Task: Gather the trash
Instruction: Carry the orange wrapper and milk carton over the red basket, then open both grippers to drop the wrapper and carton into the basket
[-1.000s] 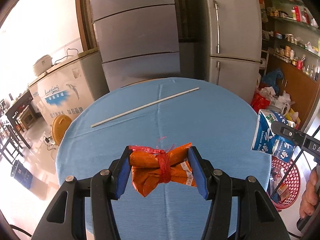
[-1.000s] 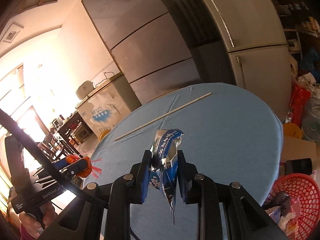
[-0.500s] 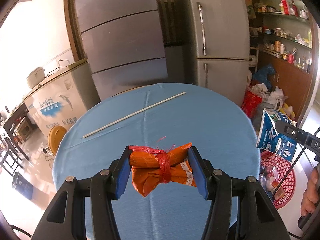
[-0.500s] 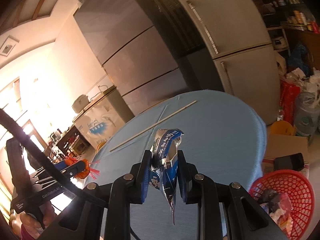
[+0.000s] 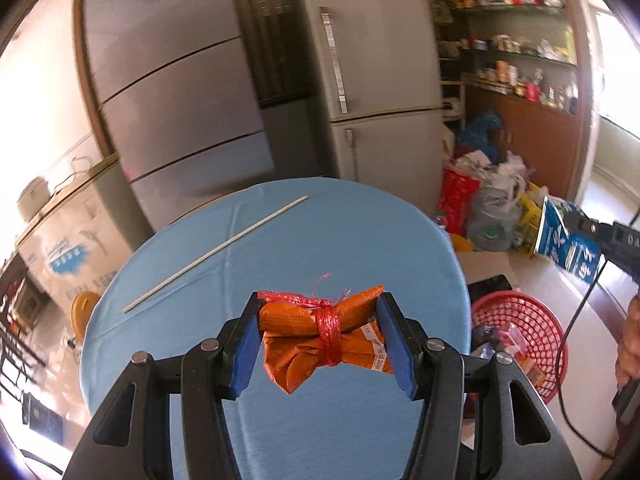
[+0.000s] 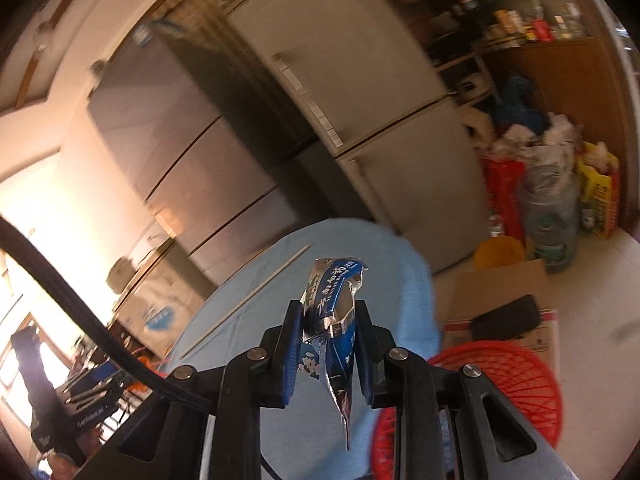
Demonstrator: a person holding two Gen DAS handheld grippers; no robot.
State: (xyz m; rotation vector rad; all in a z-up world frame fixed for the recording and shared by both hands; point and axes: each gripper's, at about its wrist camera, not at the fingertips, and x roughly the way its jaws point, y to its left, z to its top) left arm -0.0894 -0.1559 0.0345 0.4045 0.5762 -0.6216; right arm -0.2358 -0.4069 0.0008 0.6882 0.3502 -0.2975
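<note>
My left gripper (image 5: 322, 338) is shut on an orange wrapper bundle (image 5: 320, 332) tied with red string, held above the round blue table (image 5: 280, 248). My right gripper (image 6: 330, 344) is shut on a crumpled blue and silver foil packet (image 6: 332, 312), which hangs below the fingers. That packet (image 5: 568, 244) and the right gripper also show at the right edge of the left wrist view, past the table's rim. A red mesh basket (image 5: 524, 332) (image 6: 500, 392) with some litter in it stands on the floor to the right of the table. A long thin white stick (image 5: 216, 254) lies on the table.
Tall grey fridges (image 5: 360, 80) stand behind the table. Bags and a water jug (image 5: 492, 216) crowd the floor at the right, beside a cardboard box (image 6: 500, 292) with a dark object on it. A chest freezer (image 5: 64, 240) stands at the left. A person's hand (image 5: 630, 344) shows at far right.
Both grippers have swung to the right with their loads still held. The red basket and the floor clutter have come further into both views, and the table has slid left.
</note>
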